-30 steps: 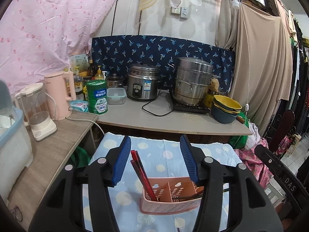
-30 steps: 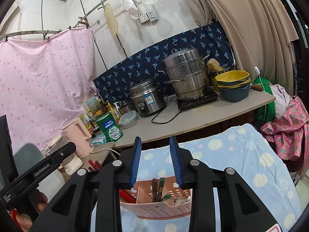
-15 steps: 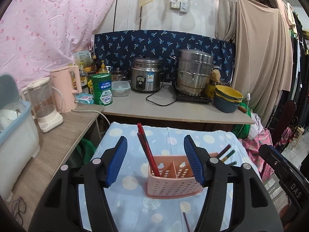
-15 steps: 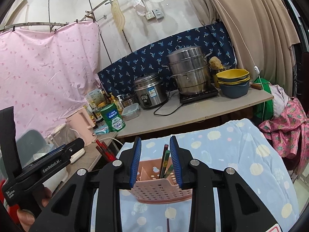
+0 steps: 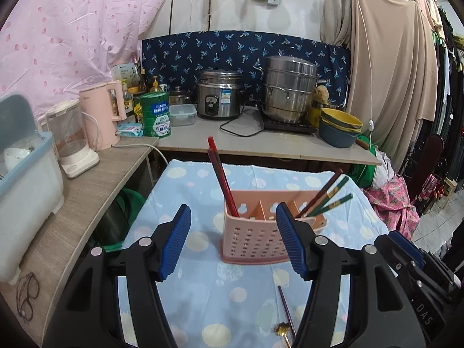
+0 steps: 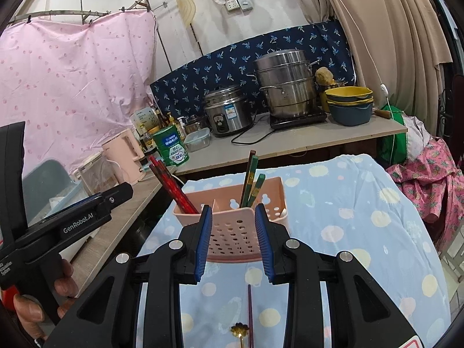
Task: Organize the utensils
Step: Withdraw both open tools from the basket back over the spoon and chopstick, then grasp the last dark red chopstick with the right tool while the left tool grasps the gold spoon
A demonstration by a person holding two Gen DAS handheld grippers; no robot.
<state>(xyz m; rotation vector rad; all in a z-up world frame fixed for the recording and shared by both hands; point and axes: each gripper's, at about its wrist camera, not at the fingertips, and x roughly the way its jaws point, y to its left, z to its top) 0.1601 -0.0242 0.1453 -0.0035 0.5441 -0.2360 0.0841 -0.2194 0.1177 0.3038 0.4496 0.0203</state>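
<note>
Right gripper point(image 6: 233, 239): jaws part-open, nothing between the pads; aimed down the cloth at the caddy, with a loose chopstick just below it.
Left gripper point(image 5: 233, 242): jaws wider apart, also empty; hovers over the cloth before the caddy.
Loose dark chopstick point(image 6: 250, 313): flat on the cloth, nearer the grippers than the caddy; probably the next pick.
Gold flower-ended utensil point(image 6: 238, 330): lies touching or just beside the chopstick; spoon or fork, cannot tell.
Pink utensil caddy point(image 5: 255, 240): upright on the cloth, divided into compartments so kinds stay apart.
Red chopsticks point(image 5: 221, 179): lean in the left compartment.
Green and dark chopsticks point(image 5: 327, 197): lean out of the right compartment.
Blue spotted cloth point(image 5: 185, 191): covers the work table.
Task status (judgement): partly sorted; two loose pieces remain.
Risk (judgement): thin chopstick flat on soft cloth; pads may pinch fabric.
</note>
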